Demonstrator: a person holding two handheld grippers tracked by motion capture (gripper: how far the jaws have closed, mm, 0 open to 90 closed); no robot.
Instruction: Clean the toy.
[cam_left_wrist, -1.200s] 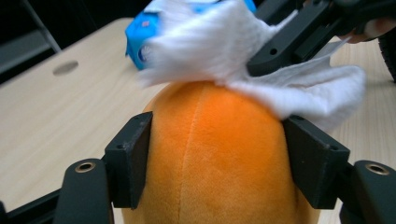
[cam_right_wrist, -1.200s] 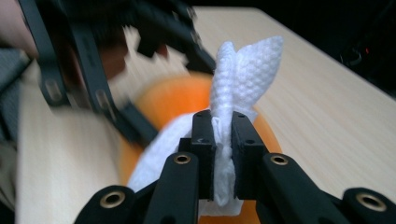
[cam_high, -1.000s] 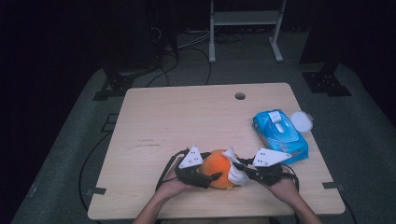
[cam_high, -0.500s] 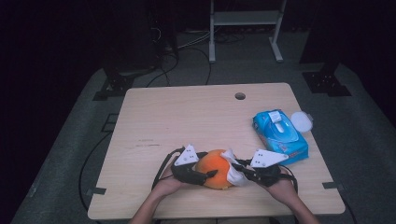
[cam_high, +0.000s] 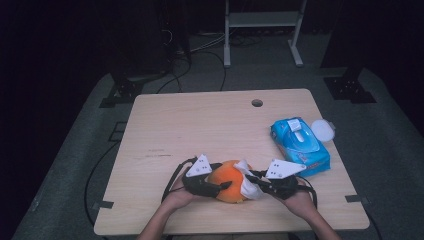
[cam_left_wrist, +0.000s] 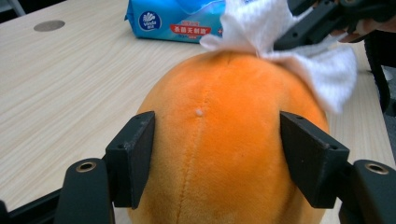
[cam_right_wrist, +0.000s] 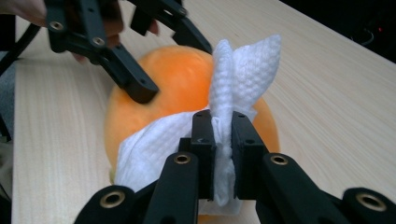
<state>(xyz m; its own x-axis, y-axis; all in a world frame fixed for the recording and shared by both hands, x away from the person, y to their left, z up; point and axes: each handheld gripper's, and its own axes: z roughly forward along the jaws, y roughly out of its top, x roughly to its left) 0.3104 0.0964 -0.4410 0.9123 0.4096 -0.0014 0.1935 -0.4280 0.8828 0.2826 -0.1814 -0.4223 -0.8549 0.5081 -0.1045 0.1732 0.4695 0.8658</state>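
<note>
Round orange plush toy (cam_high: 227, 181) sits near front edge of pale wooden table (cam_high: 200, 125), between both grippers. Blue wet-wipe packet (cam_high: 300, 145) lies just behind right hand. Left gripper (cam_left_wrist: 217, 158) straddles toy, jaws just closing, pads pressing its sides. Right gripper (cam_right_wrist: 222, 140) pinches white textured wipe (cam_right_wrist: 233, 84) tightly, wipe draped against toy.

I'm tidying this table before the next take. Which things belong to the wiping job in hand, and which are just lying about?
In use:
- orange plush toy, gripped by the left gripper, whose jaws have just been closing
- white wipe, pinched in the right gripper

Lying about:
- blue wipes pack
- white round lid beside it
</note>
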